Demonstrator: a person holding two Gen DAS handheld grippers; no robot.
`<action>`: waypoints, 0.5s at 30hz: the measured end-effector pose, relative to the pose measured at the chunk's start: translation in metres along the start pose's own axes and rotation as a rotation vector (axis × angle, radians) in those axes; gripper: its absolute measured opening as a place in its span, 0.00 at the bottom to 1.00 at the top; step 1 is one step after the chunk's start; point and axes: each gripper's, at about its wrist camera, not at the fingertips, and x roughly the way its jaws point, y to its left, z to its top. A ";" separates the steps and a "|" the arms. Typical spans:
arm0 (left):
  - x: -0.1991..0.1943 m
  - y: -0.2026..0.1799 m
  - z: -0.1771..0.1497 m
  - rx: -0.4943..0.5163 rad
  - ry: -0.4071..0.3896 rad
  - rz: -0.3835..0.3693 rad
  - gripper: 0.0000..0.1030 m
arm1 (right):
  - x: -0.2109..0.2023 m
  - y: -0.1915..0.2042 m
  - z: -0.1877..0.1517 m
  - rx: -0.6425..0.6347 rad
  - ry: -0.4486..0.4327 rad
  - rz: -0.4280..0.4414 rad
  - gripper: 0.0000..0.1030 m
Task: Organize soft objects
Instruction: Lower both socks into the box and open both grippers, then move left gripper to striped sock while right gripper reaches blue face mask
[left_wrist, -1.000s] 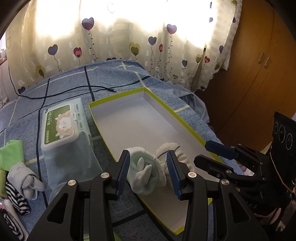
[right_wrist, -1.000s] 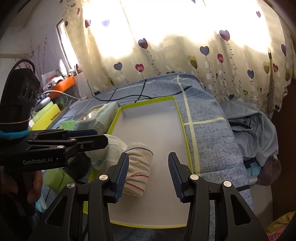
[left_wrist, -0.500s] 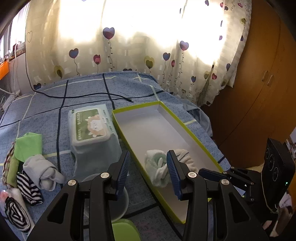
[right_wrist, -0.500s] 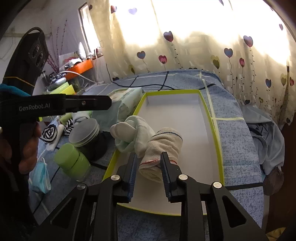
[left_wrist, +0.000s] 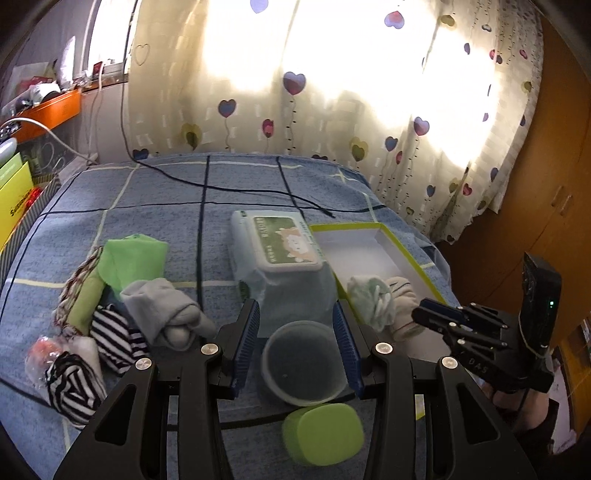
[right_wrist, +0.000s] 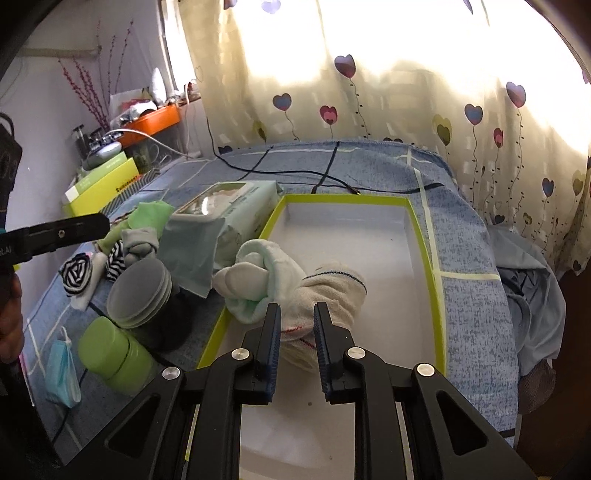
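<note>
A white box with a lime rim (right_wrist: 428, 258) lies on the blue bed. A mint sock roll (right_wrist: 258, 273) and a cream sock roll with red stripes (right_wrist: 332, 291) lie in its near left corner. My right gripper (right_wrist: 297, 308) is closing, and its pads pinch the near end of the cream roll. My left gripper (left_wrist: 294, 308) hangs open and empty to the left of the box (left_wrist: 391, 240), above a round grey-lidded jar (left_wrist: 303, 362). A grey sock roll (left_wrist: 162, 306), striped socks (left_wrist: 114, 336) and a green cloth (left_wrist: 133, 258) lie at the left.
A wet-wipes pack (left_wrist: 284, 243) in a plastic bag stands against the box's left side. A lime green jar (left_wrist: 325, 435) lies near the front and a blue face mask (right_wrist: 62, 369) beside it. A black cable (left_wrist: 240, 190) crosses the far bed. A wooden wardrobe (left_wrist: 535, 184) is at right.
My left gripper pulled back out of the box and swung left, away from the mint roll. My right gripper's jaws narrowed from wide open onto the cream roll.
</note>
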 end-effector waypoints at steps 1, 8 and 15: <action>-0.002 0.005 -0.002 -0.006 -0.002 0.011 0.41 | -0.001 0.000 0.001 0.005 -0.003 0.003 0.24; -0.011 0.035 -0.010 -0.035 -0.001 0.012 0.41 | -0.022 0.007 0.000 0.064 -0.045 -0.034 0.55; -0.022 0.056 -0.025 -0.054 0.022 -0.017 0.41 | -0.032 0.038 -0.003 0.048 -0.048 -0.018 0.63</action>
